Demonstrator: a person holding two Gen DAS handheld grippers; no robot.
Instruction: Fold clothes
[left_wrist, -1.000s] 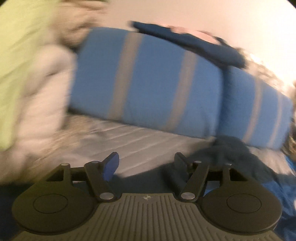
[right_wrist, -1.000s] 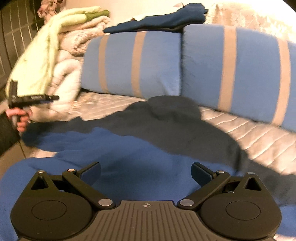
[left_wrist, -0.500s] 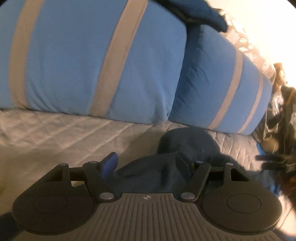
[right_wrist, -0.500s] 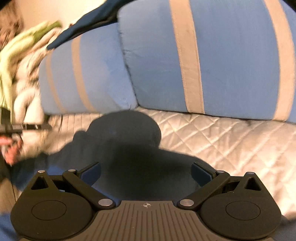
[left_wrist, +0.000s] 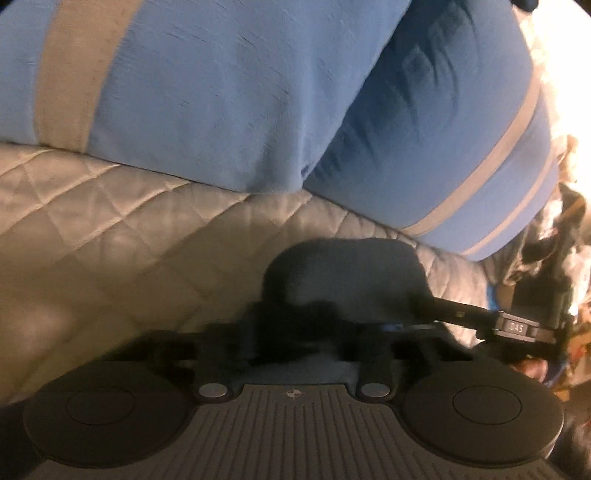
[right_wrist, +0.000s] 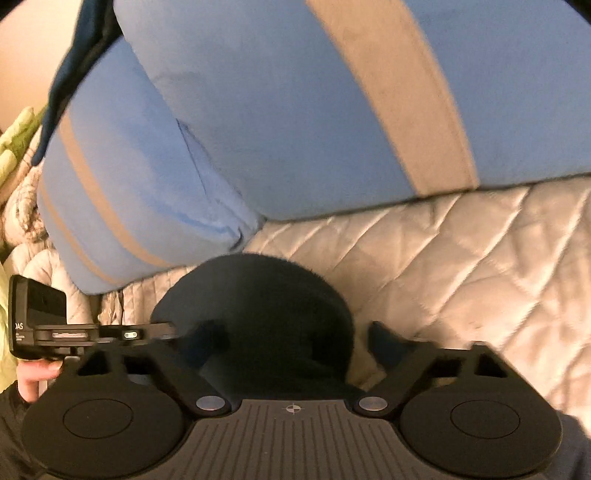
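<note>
In the left wrist view, the left gripper at lower centre has just been closing, its blurred jaws pinching the dark garment lying on the quilted cover below the blue striped pillows. In the right wrist view, the right gripper has also just been closing with the garment's rounded hood between its jaws, but whether the pads press on it I cannot tell.
</note>
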